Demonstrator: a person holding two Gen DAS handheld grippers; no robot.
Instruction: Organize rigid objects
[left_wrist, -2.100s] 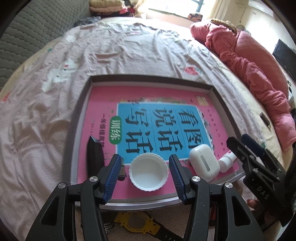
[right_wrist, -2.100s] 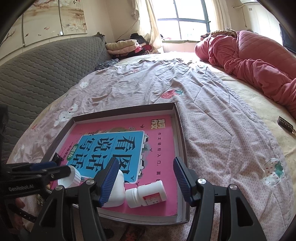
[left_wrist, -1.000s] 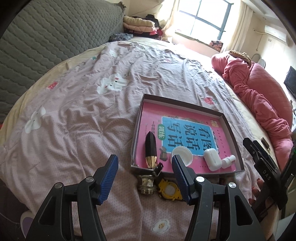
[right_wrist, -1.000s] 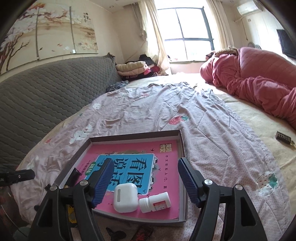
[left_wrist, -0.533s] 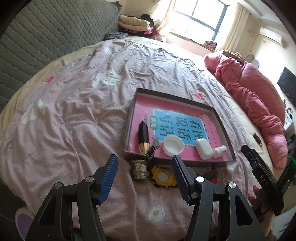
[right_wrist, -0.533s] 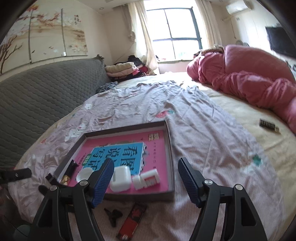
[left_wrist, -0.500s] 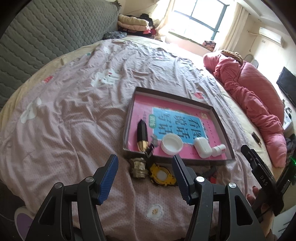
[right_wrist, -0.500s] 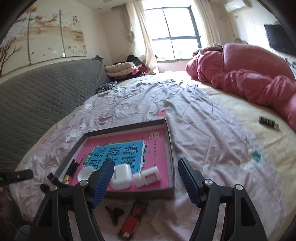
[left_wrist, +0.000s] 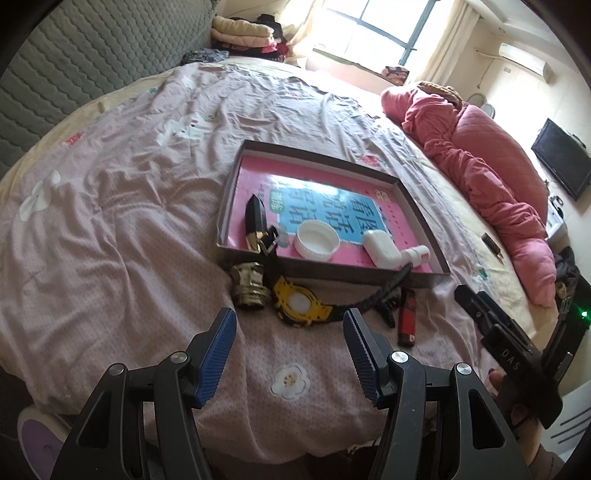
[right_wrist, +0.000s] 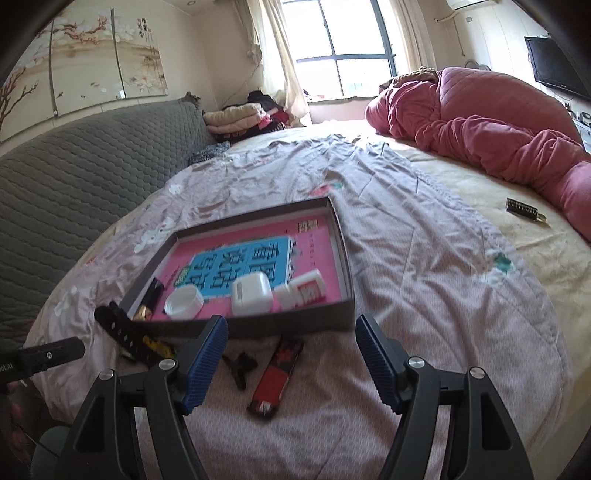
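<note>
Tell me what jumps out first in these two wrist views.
The shallow tray with the bright pink and blue book in it sits mid-bed, holding a white cap, a white earbud case and a small bottle. In front of it on the sheet lie a yellow watch and a red lighter. Both grippers are open and empty.

The bedspread (left_wrist: 122, 236) filling most of the frame is thin, matt, wrinkled cloth. On it sits a tray (left_wrist: 428, 275) of dull, card-like board, lined with a glossy printed book cover (left_wrist: 325, 218). Inside lie a smooth white plastic cap (left_wrist: 316, 240) and a smooth white plastic case (left_wrist: 382, 248). Below the tray, at centre, a threaded fitting (left_wrist: 249, 286) gleams like brass — shiny metal. The lighter (right_wrist: 277, 376) looks glossy; the left gripper (left_wrist: 290, 350) has ribbed blue pads on matt black plastic. At upper right, a quilted pink duvet (left_wrist: 491, 158) — soft cloth.
</note>
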